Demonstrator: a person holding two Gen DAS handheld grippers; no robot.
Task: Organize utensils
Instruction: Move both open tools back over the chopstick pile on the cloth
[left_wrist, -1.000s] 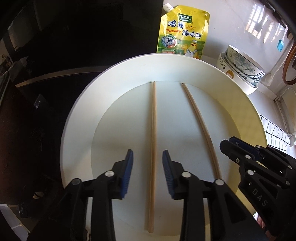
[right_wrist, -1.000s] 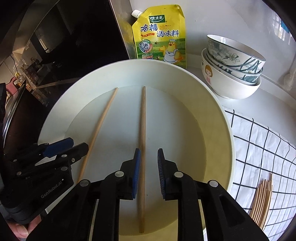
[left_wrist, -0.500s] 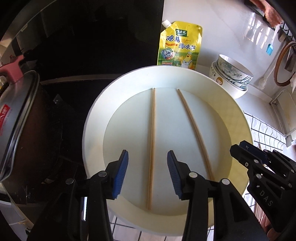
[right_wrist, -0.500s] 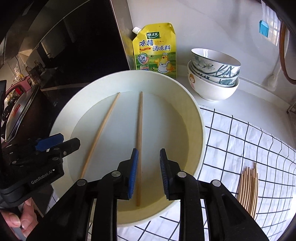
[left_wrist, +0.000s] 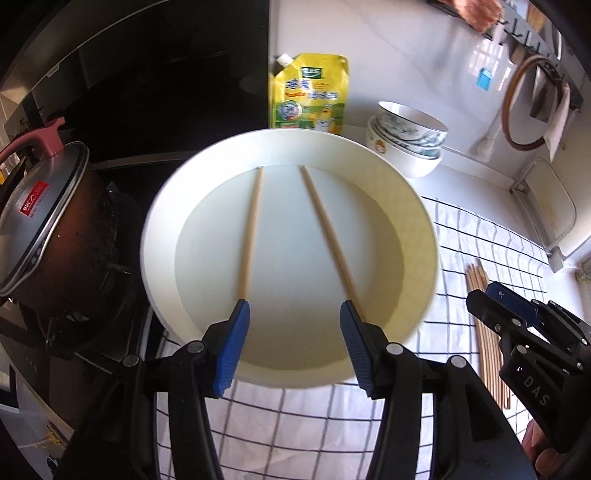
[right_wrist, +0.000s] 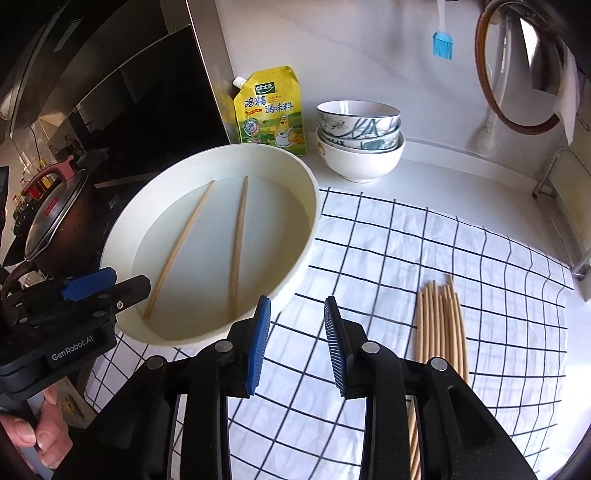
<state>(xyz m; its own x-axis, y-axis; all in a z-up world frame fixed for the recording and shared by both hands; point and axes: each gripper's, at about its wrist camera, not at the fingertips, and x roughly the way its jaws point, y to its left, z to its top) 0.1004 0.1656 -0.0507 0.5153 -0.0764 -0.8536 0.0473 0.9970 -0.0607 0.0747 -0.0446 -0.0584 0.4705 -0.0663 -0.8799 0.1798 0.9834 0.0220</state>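
I see the plate (right_wrist: 310, 177) rim overhanging the cloth (right_wrist: 406, 251), open room right | both chopsticks (left_wrist: 251, 229) lie in plate; I've pulled back | left gripper (left_wrist: 291, 347) and right gripper (right_wrist: 297, 339) spread, just been opening, empty | bundle (right_wrist: 439, 321) on cloth, bowls (right_wrist: 360, 140), pot (left_wrist: 44, 221) nearby

From my left wrist view, the two chopsticks (left_wrist: 325, 229) in the dish lose their near ends behind my jaws. The chopstick bundle (right_wrist: 439, 321) at lower right runs under my right gripper (right_wrist: 297, 341). The pouch's (left_wrist: 309, 98) lettering is blurred.
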